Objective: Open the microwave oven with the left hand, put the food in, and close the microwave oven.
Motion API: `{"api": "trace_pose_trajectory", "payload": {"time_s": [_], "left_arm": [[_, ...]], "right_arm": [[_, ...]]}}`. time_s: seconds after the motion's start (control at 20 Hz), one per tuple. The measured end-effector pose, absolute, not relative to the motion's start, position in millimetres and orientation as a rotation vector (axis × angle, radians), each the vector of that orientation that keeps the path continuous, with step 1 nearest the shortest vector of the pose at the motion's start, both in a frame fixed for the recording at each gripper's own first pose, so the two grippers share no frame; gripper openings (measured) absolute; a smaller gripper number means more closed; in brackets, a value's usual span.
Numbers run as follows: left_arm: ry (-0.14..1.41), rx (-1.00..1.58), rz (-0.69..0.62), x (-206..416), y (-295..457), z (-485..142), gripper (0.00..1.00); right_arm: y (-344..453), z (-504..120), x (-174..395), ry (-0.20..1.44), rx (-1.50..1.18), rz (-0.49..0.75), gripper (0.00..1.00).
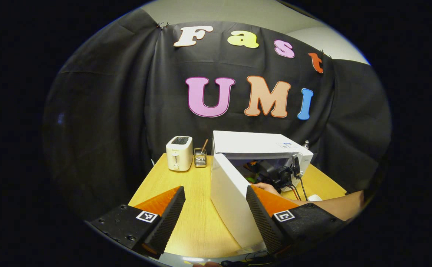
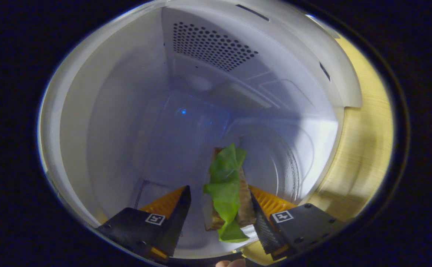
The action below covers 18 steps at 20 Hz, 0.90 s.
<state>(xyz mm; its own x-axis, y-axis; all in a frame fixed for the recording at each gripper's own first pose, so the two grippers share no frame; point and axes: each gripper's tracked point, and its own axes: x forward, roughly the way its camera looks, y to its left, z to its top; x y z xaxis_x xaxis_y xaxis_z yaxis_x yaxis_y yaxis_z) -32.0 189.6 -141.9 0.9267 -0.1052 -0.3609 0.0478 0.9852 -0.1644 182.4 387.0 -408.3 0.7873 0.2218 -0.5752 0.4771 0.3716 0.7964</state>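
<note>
My left gripper (image 1: pixel 214 211) hangs wide open over the table's (image 1: pixel 197 222) near edge, facing the microwave oven (image 1: pixel 260 148) with its door (image 1: pixel 230 200) swung out. My right gripper (image 2: pixel 219 213) reaches inside the cavity, its jaws spread; the sandwich (image 2: pixel 228 193) sits between them, seemingly touching just one finger.

Black gripper bodies (image 1: pixel 216 218) with screws, square coded tags, ribbed jaws

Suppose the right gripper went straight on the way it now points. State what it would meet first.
The right gripper, open inside the microwave, has the sandwich between its fingers, so that comes first. Beyond it lies the glass turntable, then probably the back wall; depth is unclear.
</note>
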Motion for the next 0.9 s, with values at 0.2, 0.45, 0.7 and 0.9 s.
{"api": "trace_pose_trajectory", "payload": {"time_s": [0.2, 0.45, 0.7, 0.9], "left_arm": [[0.377, -0.158, -0.085, -31, 186, -141, 0.98], [0.375, -0.164, -0.092, -33, 182, -141, 0.98], [0.371, -0.167, -0.097, -37, 180, -139, 0.98], [0.371, -0.171, -0.105, -42, 175, -139, 0.97]], "right_arm": [[381, -400, 178, 0.674, 1.120, -0.129, 0.86], [360, -396, 175, 0.669, 1.029, -0.116, 0.97], [342, -387, 174, 0.682, 0.921, -0.098, 0.97], [320, -383, 165, 0.658, 0.816, -0.087, 0.97]]}}
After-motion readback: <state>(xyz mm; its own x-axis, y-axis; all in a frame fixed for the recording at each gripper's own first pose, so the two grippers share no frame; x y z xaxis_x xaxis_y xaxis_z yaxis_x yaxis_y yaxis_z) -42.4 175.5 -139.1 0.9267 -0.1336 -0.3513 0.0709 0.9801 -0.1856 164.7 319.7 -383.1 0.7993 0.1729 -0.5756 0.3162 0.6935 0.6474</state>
